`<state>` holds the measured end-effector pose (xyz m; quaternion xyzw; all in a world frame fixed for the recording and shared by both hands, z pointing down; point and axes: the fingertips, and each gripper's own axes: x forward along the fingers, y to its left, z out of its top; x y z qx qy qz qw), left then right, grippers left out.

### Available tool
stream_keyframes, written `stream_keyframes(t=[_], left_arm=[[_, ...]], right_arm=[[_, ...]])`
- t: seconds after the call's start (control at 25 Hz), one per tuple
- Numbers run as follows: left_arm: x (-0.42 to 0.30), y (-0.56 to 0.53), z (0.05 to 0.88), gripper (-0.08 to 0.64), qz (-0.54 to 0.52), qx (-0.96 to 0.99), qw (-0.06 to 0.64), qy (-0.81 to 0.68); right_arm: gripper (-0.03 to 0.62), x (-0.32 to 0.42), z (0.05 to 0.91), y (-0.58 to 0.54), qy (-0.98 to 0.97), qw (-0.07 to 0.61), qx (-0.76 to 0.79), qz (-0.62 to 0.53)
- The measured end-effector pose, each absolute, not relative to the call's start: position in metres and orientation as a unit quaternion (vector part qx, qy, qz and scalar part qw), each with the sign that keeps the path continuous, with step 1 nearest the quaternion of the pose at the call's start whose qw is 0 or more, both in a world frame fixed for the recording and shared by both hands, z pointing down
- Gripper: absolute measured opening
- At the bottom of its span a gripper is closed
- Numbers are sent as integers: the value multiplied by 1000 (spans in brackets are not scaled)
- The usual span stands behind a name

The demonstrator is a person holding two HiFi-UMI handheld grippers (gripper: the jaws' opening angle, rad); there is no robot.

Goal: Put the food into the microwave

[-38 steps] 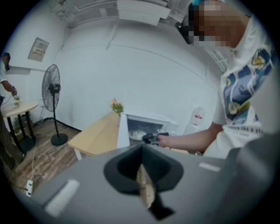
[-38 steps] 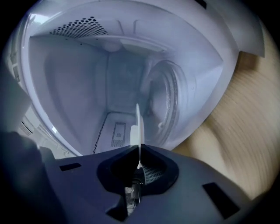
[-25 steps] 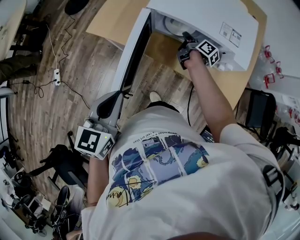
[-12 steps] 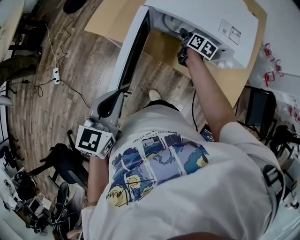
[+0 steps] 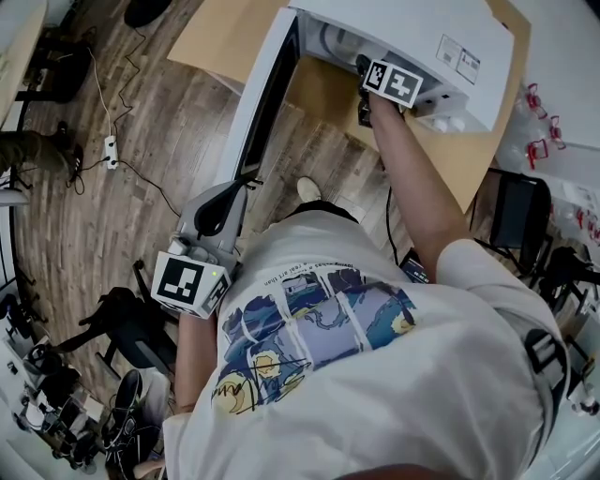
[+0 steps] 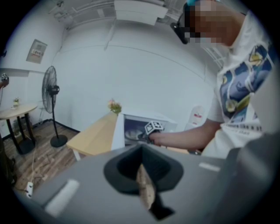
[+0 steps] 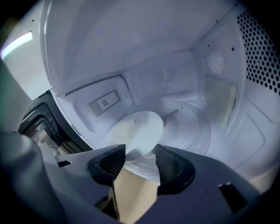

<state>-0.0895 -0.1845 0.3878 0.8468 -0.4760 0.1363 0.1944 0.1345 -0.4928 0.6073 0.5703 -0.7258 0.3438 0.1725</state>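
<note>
Inside the white microwave oven [image 5: 412, 37], on its glass turntable [image 7: 197, 127], sits the round white plate of pale food [image 7: 135, 131]. Its near rim lies between the tips of the right tongs [image 7: 139, 152], whose jaws are opening, pads off it. A crooked pull-back could snag that rim and drag the plate forward. The left tongs [image 6: 141, 170] are closed on nothing. The top label [image 5: 461, 64] and the inner-wall sticker [image 7: 105, 103] are too small to read.

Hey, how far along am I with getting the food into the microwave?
Done: the microwave has its door open, and the white dish sits on the turntable inside. In hand: the right gripper is opening its fingers around the dish's near rim, not pressing it. Still to do: withdraw that gripper and close the door; the left gripper is shut.
</note>
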Motion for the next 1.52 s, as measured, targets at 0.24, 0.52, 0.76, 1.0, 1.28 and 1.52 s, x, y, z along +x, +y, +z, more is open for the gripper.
stream_keyframes(t=[0.24,0.52,0.76,1.0,1.28,1.52], left_arm=[[-97,-176,387,8,136,844,197,-480],[-105,-164,387,8,133,846,195,-478],[-110,-148,384,8,131,856,187,-464],[-115,-126,381,8,121,864,180,-455],[-129,-95,383,8,117,876,169,-436],[-136,-70,380,8,108,888,158,-419]], right_arm=[[212,139,609,-496,-718,195,584,325],[212,141,600,-485,-720,189,591,310],[212,138,588,-461,-723,187,592,303],[212,140,572,-429,-726,180,596,292],[207,129,549,-379,-741,170,586,281],[155,114,530,-329,-756,165,575,266]])
